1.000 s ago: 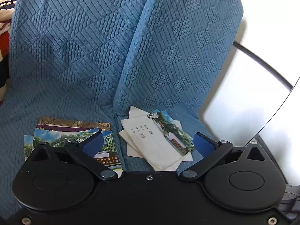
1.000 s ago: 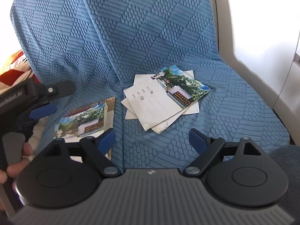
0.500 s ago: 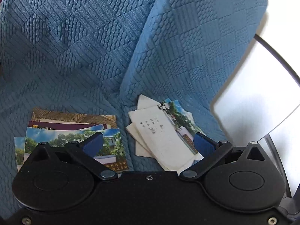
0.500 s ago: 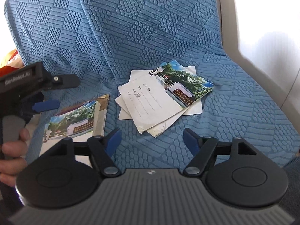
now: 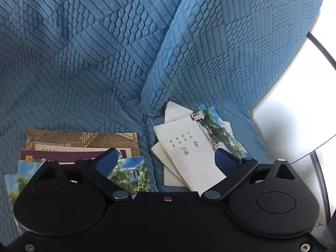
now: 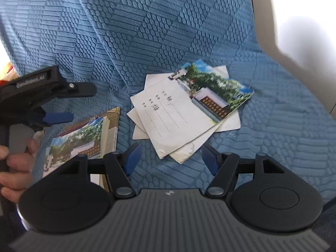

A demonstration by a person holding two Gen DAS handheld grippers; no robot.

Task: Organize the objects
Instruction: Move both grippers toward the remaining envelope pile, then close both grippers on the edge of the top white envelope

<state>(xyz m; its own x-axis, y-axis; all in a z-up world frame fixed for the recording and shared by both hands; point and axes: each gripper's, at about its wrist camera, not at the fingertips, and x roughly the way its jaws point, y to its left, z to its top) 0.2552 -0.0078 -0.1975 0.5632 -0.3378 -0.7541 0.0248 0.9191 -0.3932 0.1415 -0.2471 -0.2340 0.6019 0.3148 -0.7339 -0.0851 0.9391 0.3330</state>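
Observation:
A fanned pile of cards (image 6: 184, 115) lies on the blue quilted seat; its top one is white with handwriting and a photo of trees and a building. The same fanned pile (image 5: 189, 149) shows in the left wrist view. Left of it sits a neater stack of picture cards (image 6: 84, 138), also the neater stack (image 5: 84, 147). My right gripper (image 6: 170, 159) hovers just in front of the fanned pile, jaws closing, nothing between them. My left gripper (image 5: 166, 161) is open above the gap between both piles. Seen from the right, the left gripper (image 6: 69, 103) is over the neater stack.
The blue quilted cover (image 6: 147, 31) drapes the seat and backrest, with a fold (image 5: 147, 105) behind the cards. A pale armrest or wall (image 6: 294, 21) borders the right. A person's hand (image 6: 16, 168) holds the left gripper's handle.
Both grippers came down and closer to the cards. The right gripper's jaws narrowed. The left gripper swung further over the neater stack.

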